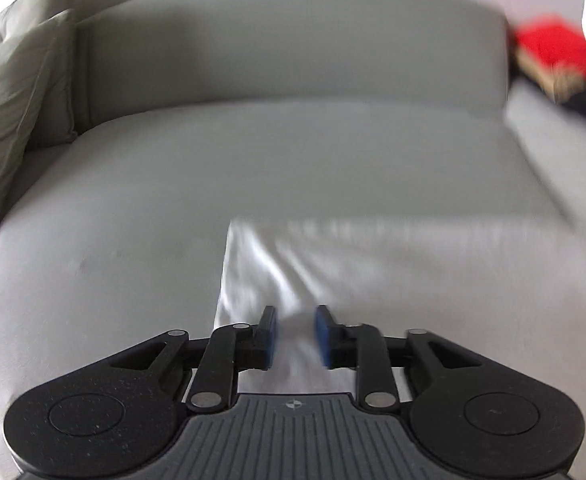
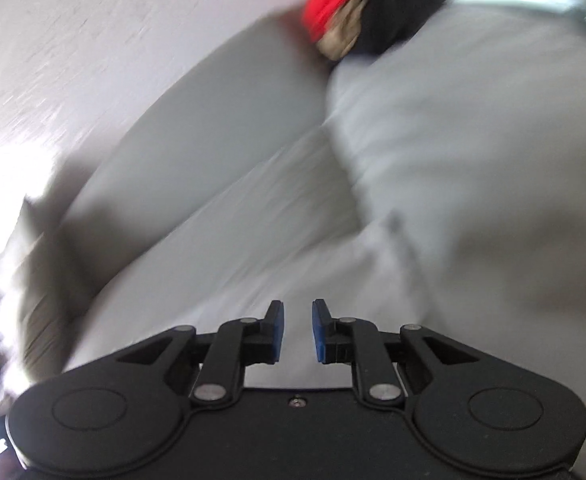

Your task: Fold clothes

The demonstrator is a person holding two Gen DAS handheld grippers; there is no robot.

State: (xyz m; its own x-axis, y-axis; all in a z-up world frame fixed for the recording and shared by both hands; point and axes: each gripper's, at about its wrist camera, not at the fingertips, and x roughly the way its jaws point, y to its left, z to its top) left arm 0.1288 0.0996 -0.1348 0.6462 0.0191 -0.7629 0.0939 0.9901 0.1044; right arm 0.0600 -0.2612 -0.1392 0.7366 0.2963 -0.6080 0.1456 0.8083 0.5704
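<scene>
My left gripper [image 1: 295,336] has its 2 blue pads apart, and nothing is pinched between them. The white cloth [image 1: 333,264] lies flat on the grey sofa seat [image 1: 153,184], right under and past those pads. My right gripper [image 2: 297,330] also has its pads a little apart, with nothing in the gap; under it I see only pale fabric, and it is too blurry to say if that is the cloth or the sofa.

The white cloth looks long from side to side in the left view. Its left edge runs straight away from me toward the sofa back [image 1: 293,40], and the rest spreads off to the right. I can't see where its far right end stops.

What could go wrong, I think: both hands look like they are moving fast, since the pictures are smeared. If I grab now, I could pinch the sofa cover with the cloth, or catch just 1 layer. Then the fold would come out crooked. The cloth has wrinkles near my left pads, and those could get pressed in. The pile of red and black clothes [image 1: 561,64] at the far corner is well apart, so it should not get in my way.
</scene>
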